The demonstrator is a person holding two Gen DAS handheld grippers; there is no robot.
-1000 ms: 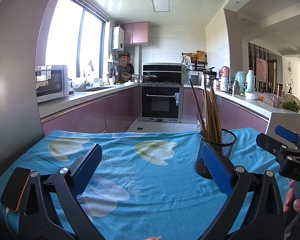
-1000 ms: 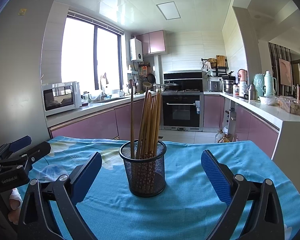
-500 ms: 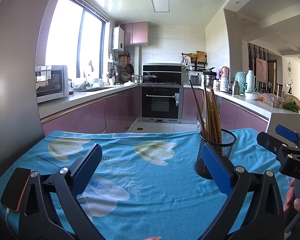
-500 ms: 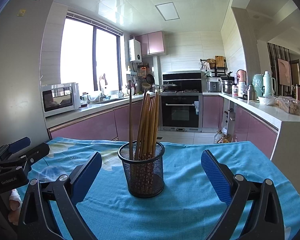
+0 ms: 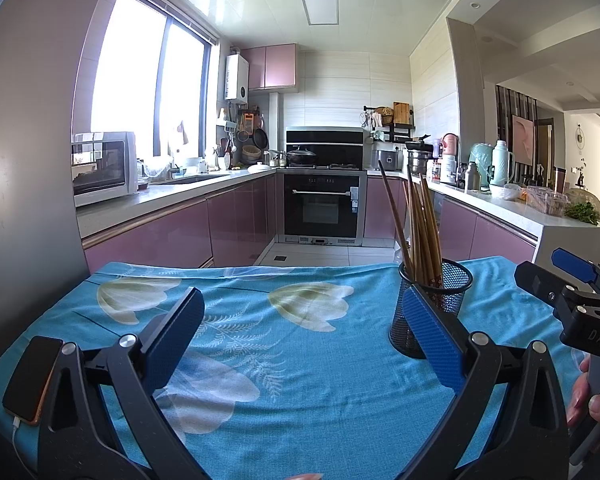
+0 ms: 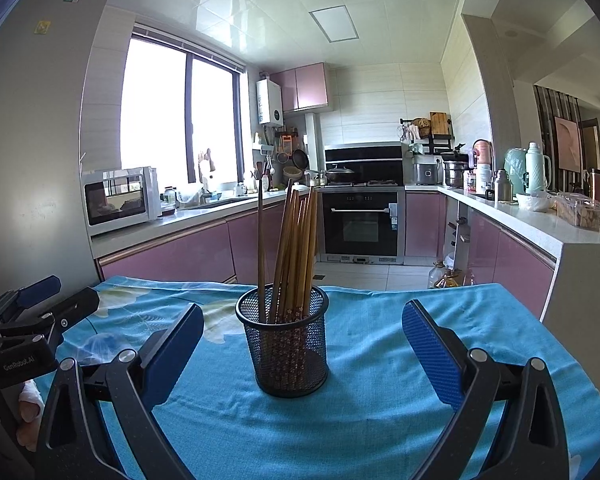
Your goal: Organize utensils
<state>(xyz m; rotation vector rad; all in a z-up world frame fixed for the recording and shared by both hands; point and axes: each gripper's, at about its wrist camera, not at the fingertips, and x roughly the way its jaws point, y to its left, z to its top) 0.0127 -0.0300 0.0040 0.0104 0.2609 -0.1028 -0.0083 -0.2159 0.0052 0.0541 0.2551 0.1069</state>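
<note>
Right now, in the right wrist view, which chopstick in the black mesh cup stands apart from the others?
The dark brown chopstick at the left side of the mesh cup. It stands nearly upright and alone, while the lighter chopsticks lean together as a bundle to its right.

Chopsticks stand in the mesh holder on the table. Holder sits between my right fingers. Phone lies at the table's left edge.

Black wire-mesh metal cup; smooth wooden chopsticks; matt cloth.
</note>
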